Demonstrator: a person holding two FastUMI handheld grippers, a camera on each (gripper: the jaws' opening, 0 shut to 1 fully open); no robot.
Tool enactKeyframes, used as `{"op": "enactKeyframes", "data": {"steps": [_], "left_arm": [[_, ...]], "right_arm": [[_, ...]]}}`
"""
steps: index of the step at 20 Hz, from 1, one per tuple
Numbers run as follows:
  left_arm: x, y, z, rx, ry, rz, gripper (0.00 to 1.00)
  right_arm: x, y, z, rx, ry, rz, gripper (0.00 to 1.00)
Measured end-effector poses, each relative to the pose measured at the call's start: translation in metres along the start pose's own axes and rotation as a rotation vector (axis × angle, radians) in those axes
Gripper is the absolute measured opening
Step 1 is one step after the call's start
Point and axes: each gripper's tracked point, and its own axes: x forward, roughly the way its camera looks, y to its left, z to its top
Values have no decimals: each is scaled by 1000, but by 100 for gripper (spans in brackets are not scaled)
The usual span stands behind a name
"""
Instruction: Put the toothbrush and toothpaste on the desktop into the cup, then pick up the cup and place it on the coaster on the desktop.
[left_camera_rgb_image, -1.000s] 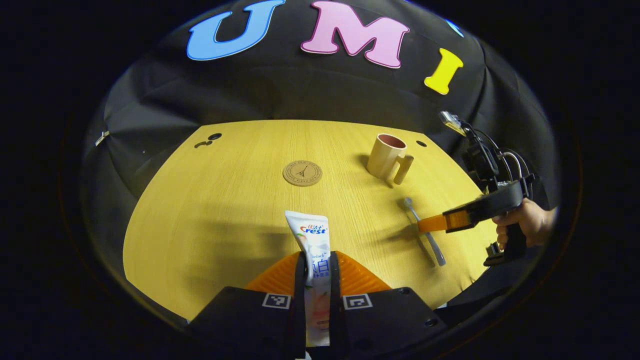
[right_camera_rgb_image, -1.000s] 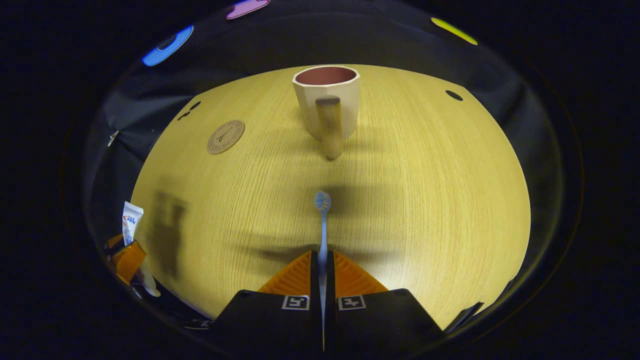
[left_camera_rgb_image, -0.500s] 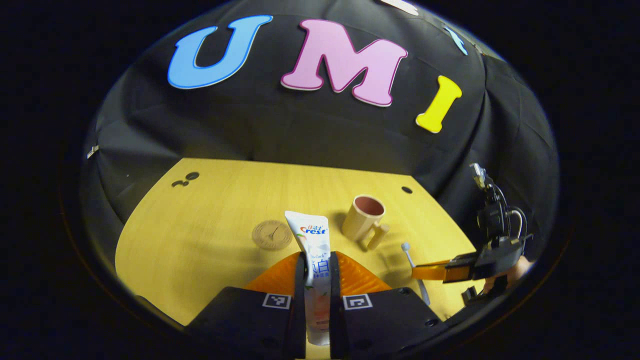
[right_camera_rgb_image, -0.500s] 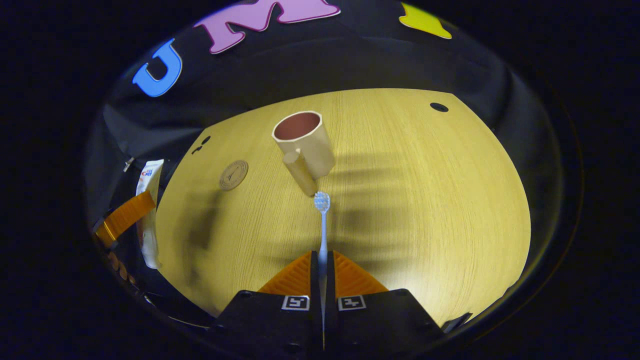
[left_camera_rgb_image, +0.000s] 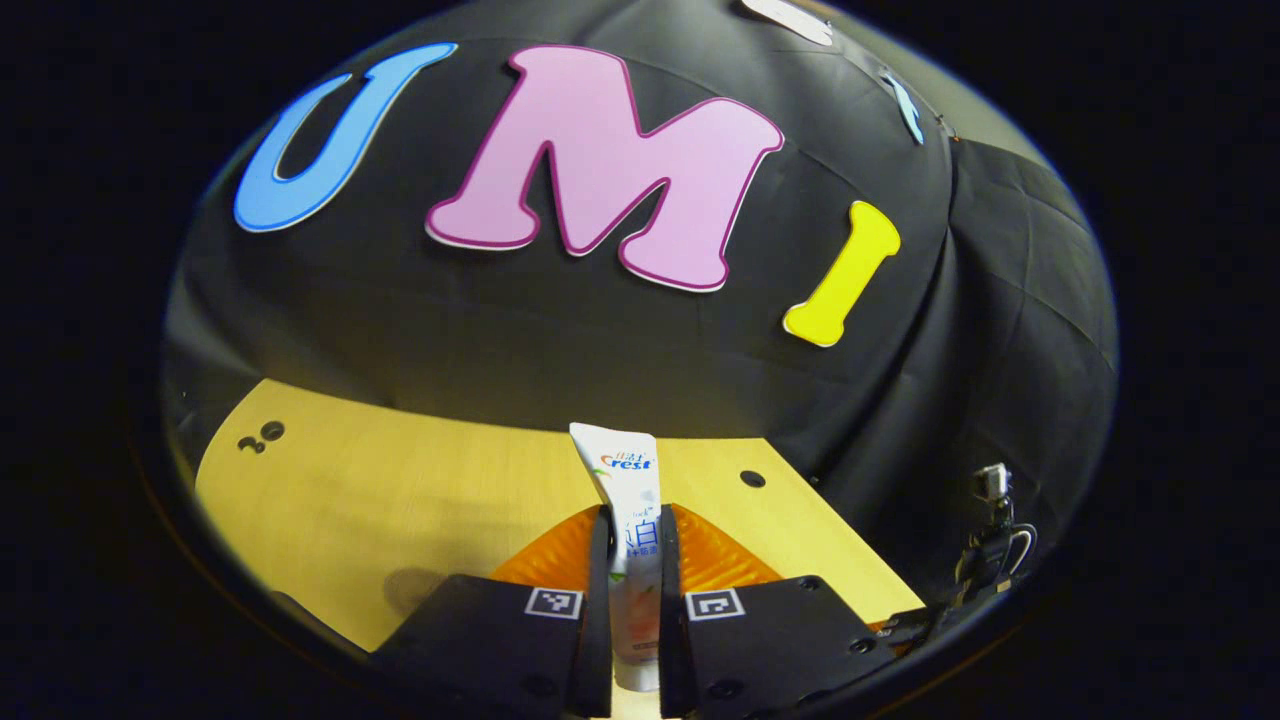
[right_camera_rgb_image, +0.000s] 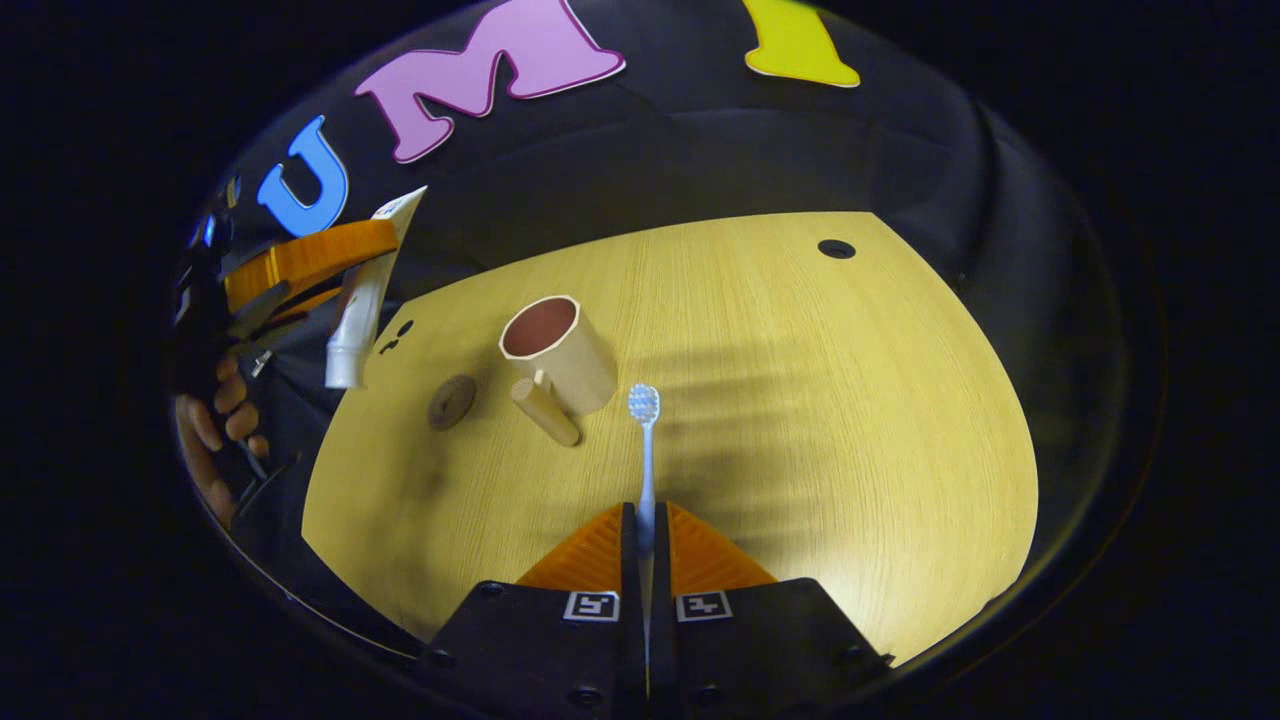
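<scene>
Wooden surface (right_camera_rgb_image: 800, 400) carries cup (right_camera_rgb_image: 560, 350), coaster (right_camera_rgb_image: 452, 402) at its nine o'clock; right tongs (right_camera_rgb_image: 645, 525) clamp toothbrush (right_camera_rgb_image: 645, 450), left tongs (left_camera_rgb_image: 632, 530) clamp toothpaste (left_camera_rgb_image: 628, 480) (both aloft).

I've lifted both tongs off the tabletop (right_camera_rgb_image: 800, 400): the left tongs (left_camera_rgb_image: 632, 525) carry the toothpaste (left_camera_rgb_image: 628, 480) high, and the right tongs (right_camera_rgb_image: 645, 520) raise the toothbrush (right_camera_rgb_image: 646, 440) beside the cup (right_camera_rgb_image: 560, 352).
</scene>
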Motion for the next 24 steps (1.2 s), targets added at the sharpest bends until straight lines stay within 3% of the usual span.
{"op": "enactKeyframes", "data": {"steps": [4,11,16,19,23,24], "left_arm": [[50,-16,9,75,-41,-53,23],[111,-13,-21,57,-81,-124,23],[120,-1,-63,90,-75,-137,23],[118,1,-77,171,-98,-140,26],[110,5,-79,201,-100,-102,34],[103,7,-85,201,-85,-104,41]], "right_arm": [[-4,-14,5,43,-1,-2,6],[-2,-29,5,63,8,-19,6],[4,-33,-12,32,37,-20,6],[10,-30,-18,29,47,-10,6],[10,-23,-10,38,19,5,6],[10,-21,-5,47,7,9,6]]}}
